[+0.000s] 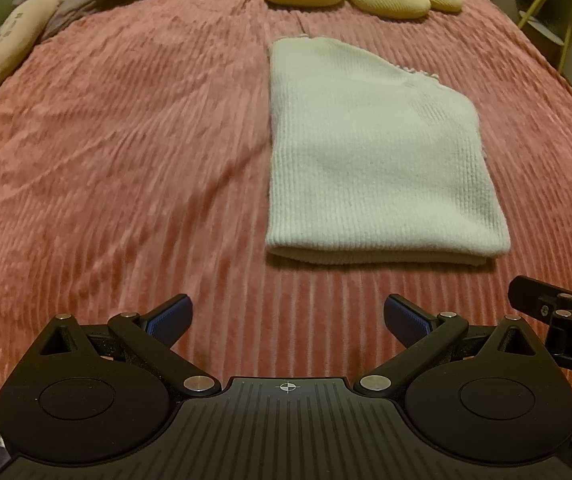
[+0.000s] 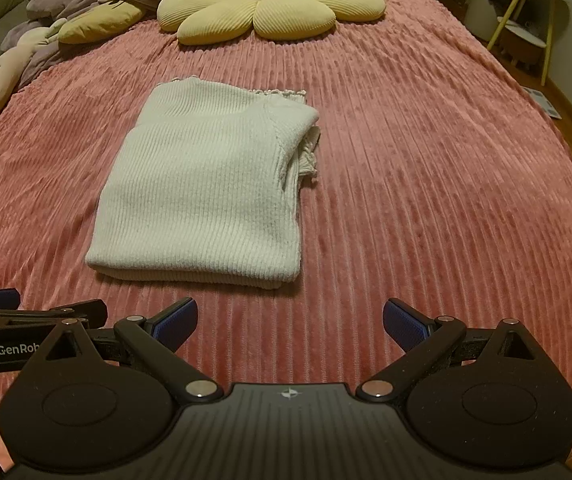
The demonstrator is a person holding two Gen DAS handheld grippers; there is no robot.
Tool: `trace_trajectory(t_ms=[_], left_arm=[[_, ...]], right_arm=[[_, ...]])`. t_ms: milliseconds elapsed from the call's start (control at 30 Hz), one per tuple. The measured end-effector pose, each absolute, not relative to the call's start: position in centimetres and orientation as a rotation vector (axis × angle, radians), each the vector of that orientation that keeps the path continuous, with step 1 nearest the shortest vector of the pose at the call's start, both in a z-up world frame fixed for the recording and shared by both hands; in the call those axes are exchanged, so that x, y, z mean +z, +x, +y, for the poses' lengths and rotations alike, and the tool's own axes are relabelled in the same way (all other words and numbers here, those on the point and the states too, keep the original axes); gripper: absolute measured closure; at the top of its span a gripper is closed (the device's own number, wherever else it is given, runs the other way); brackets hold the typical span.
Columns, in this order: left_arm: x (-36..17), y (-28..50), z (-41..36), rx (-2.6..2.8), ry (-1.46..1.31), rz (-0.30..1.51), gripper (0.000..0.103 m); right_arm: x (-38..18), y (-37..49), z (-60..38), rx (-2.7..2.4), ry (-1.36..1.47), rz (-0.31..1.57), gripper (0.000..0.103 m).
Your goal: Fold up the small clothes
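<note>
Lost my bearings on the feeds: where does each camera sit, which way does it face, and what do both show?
Left wrist: on the left hand-held gripper, facing up the bed; sweater ahead to the right; own open fingers, plus the right gripper's edge.
Right wrist: on the right hand-held gripper, facing the same way; sweater ahead to the left; own open fingers, plus the left gripper's edge.
Shared: folded sweater, pink bed, flower pillow.

Dim, warm indoor light, soft shadows, slight motion blur in the left view, strong fisheye bending at edges.
</note>
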State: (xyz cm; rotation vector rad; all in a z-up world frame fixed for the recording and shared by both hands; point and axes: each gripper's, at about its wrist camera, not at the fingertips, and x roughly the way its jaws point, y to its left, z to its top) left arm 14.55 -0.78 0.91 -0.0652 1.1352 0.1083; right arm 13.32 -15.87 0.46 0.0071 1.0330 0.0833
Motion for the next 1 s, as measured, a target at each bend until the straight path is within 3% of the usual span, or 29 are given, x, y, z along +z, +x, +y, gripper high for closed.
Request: trace_trajectory(t_ms=[1000], left_arm=[[1.19, 14.17, -1.45, 0.091, -0.037, 1.105, 0.0]], right_arm=[[0.4, 12.92, -15.83, 0.074, 0.006, 1.032, 0.004]])
